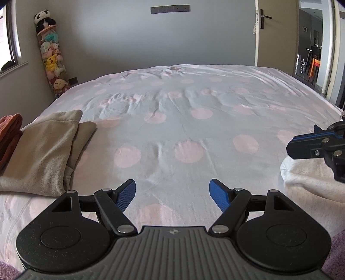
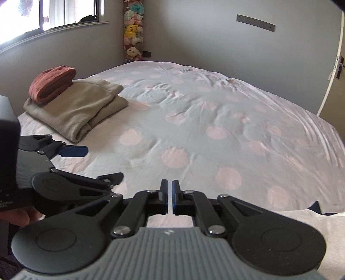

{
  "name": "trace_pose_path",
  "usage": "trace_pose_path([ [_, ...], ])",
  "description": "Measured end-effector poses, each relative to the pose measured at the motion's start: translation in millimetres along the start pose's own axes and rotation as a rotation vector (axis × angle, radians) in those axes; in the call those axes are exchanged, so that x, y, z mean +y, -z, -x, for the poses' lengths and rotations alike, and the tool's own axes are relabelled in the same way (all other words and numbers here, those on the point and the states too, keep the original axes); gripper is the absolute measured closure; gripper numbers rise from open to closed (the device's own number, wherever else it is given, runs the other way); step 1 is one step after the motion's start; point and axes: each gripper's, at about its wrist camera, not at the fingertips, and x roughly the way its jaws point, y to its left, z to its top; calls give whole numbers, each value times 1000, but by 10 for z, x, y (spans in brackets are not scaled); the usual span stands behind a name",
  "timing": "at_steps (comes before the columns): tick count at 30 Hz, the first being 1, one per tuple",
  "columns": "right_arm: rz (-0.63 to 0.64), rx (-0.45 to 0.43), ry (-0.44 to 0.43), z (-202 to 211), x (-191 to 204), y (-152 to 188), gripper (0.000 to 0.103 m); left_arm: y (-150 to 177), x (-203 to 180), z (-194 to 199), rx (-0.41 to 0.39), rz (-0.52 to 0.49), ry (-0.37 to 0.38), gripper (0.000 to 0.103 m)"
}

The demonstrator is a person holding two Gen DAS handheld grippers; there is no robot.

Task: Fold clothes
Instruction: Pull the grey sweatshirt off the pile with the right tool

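Grey walls (image 1: 120, 38) enclose a bed (image 1: 194, 103) under a pink-dotted sheet; a bright window (image 2: 54, 13) sits left, an open door (image 1: 278, 32) right, plush toys (image 1: 52, 62) cornered.

bed (image 2: 215, 120): fills the middle | folded fleece (image 2: 75, 107): on the bed, near-left part | rolled garment (image 2: 52, 84): on top of the fleece, at its left end | white cloth (image 1: 312, 183): at the bed's near-right edge | tube of plush toys (image 1: 51, 53): in the far-left corner, behind the bed | door (image 1: 271, 32): far right
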Motion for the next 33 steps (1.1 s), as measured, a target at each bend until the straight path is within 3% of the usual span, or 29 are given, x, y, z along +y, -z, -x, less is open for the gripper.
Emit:
trace_pose_path([
  [1,-9,3,21,31,-77,40,94,-3,-43,2,-3,-13,10,28],
  [3,-47,8,61,134,-255,146,78,-20,-140,-3,-7,-32,41,28],
  [5,-79,9,117,251,-429,259,68,-37,-245,-11,-9,-44,78,28],
  [7,-108,9,180,374,-600,375,67,-50,-367,-22,-9,-55,110,28],
  [10,-153,10,271,553,-856,548,57,-57,-566,-39,-4,-82,160,28],
  [16,-252,26,392,817,-1342,867,49,-55,-920,-64,18,-139,256,29],
  [25,-317,44,437,941,-1713,1277,34,-162,-1395,-193,67,-181,354,28],
  [30,-330,43,463,990,-1916,1413,29,-233,-1527,-381,91,-192,309,28],
  [33,-278,34,527,1069,-2063,1386,25,-278,-1532,-475,104,-192,283,28],
])
